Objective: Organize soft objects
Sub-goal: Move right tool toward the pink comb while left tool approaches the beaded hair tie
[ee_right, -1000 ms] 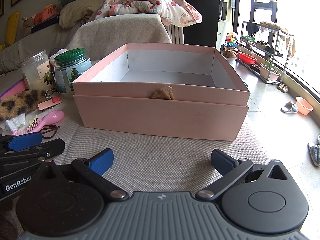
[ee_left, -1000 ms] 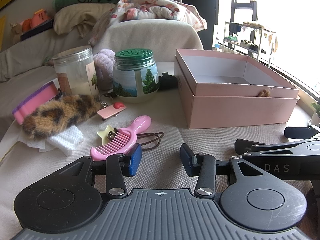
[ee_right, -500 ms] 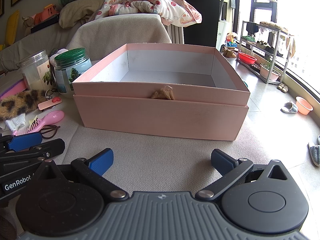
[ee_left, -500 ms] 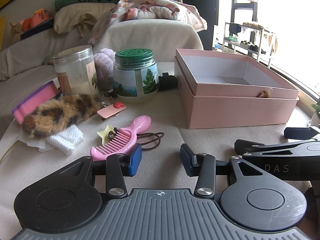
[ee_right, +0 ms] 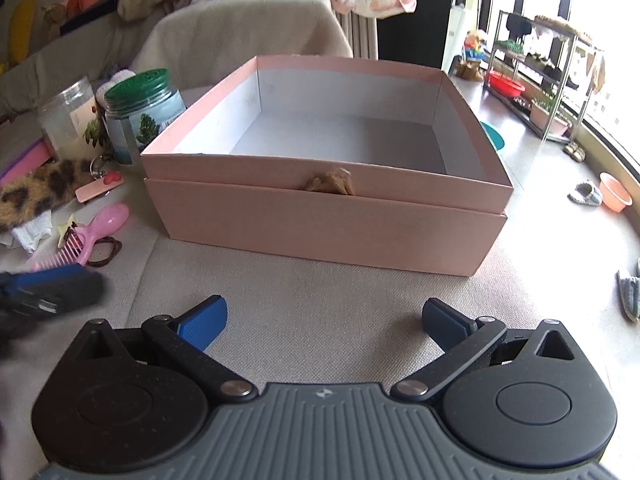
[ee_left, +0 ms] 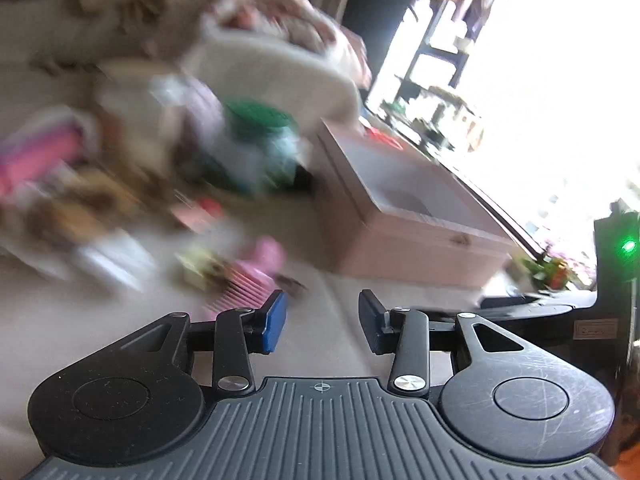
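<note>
A leopard-print furry piece (ee_right: 38, 192) lies at far left on the beige cloth-covered surface (ee_right: 320, 292), beside a pink comb (ee_right: 86, 240) and a green-lidded jar (ee_right: 138, 114). The left gripper (ee_left: 322, 322), its view blurred and tilted, is partly open and empty. The right gripper (ee_right: 324, 320), spread wide and empty, faces the open pink box (ee_right: 324, 220).

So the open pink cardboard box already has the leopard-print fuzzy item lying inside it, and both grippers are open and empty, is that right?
Not quite: the open pink cardboard box holds nothing. The right wrist view shows the leopard-print fuzzy item outside it, to the left, next to the pink plastic comb. The rest stands: the left gripper and right gripper are both open and empty.
</note>
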Available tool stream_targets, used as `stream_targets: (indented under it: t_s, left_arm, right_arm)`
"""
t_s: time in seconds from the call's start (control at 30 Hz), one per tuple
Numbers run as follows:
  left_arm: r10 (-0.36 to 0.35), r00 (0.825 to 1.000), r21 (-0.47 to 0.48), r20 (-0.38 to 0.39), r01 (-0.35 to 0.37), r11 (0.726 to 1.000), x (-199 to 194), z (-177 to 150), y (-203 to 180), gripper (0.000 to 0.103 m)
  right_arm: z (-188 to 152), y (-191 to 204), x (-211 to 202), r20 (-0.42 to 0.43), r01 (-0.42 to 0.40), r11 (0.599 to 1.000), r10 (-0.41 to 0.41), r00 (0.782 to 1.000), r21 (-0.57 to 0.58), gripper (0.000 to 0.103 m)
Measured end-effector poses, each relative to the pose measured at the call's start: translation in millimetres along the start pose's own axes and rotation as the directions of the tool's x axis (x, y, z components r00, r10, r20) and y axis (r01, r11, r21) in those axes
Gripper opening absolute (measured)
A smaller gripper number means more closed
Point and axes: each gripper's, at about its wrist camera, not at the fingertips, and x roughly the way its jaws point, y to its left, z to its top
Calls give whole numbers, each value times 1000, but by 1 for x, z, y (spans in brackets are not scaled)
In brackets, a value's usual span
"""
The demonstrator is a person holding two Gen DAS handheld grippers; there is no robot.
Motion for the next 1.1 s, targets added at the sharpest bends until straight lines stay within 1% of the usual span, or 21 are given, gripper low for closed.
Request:
stream_targets:
  t_s: [0.07,0.13,0.2,0.27,0.3,0.33,0.4,0.43,0.47,0.5,0.57,0.6,0.63,0.7,0.8,0.87,0.93,0.97,1.03,1.07,1.1]
  left_arm:
    - [35,998,32,51,-36,999,-23,11,13,43]
    - [84,992,72,95,-91,993,-48,26,29,44]
    - [163,977,111,141,-179,978,-70,42,45,44]
    - [232,954,140,190,-260,955,-88,55,60,44]
    - [276,936,159,218,-313,936,-96,63,69,44]
    - [309,921,171,237,-352,920,-103,69,75,44]
    - [389,878,191,279,-448,873,-114,85,89,44]
    - [411,865,191,287,-472,861,-118,92,95,44]
    - [423,862,188,280,-481,856,-120,98,100,44]
    - [417,872,179,257,-467,866,-120,104,105,44]
    - [339,920,146,198,-370,918,-117,110,113,44]
    - [276,947,117,164,-296,948,-110,108,112,44]
    - [221,966,96,135,-235,967,-102,105,110,44]
    - [129,989,90,77,-136,987,-83,90,96,44]
    - [20,1000,136,-14,-18,991,-49,68,63,44]
    - [-39,996,157,-79,51,986,-30,53,43,44]
    - [-67,988,170,-142,91,981,-10,40,30,44]
    - [-65,986,173,-156,92,981,-5,36,27,44]
    - [-36,990,150,-133,56,987,2,36,30,44]
    - [-22,993,123,-118,37,992,3,39,34,44]
    - [-9,995,84,-101,17,996,6,44,40,44]
  right_arm:
    - [4,3,2,-16,-18,1000,18,1000,-14,103]
    - [7,7,-1,-10,-38,999,38,999,-7,95]
    - [11,14,-8,30,-69,998,69,997,8,91]
    - [15,25,-22,108,-87,996,85,990,13,91]
    - [17,32,-31,159,-94,996,91,983,9,91]
    - [20,38,-41,218,-99,995,96,971,4,91]
    - [26,49,-60,331,-90,996,83,940,4,91]
    - [30,54,-69,370,-87,996,82,925,-1,91]
    - [35,58,-75,384,-95,995,96,918,-23,91]
    - [43,63,-77,376,-111,993,122,919,-52,91]
    - [51,66,-79,340,-166,982,189,921,-95,91]
    - [52,67,-79,327,-185,977,210,921,-106,91]
    - [51,67,-79,316,-195,973,224,922,-122,91]
    - [45,70,-78,307,-195,967,238,922,-165,91]
    - [26,67,-80,300,-170,960,234,925,-224,91]
    - [15,63,-77,276,-171,954,238,931,-245,90]
    - [5,59,-72,234,-185,948,248,940,-259,87]
    - [1,60,-68,206,-194,943,253,945,-269,82]
    - [-3,65,-56,150,-224,930,276,950,-291,74]
    - [-5,70,-50,126,-243,923,290,949,-300,70]
    - [-7,75,-46,112,-259,917,305,946,-304,70]
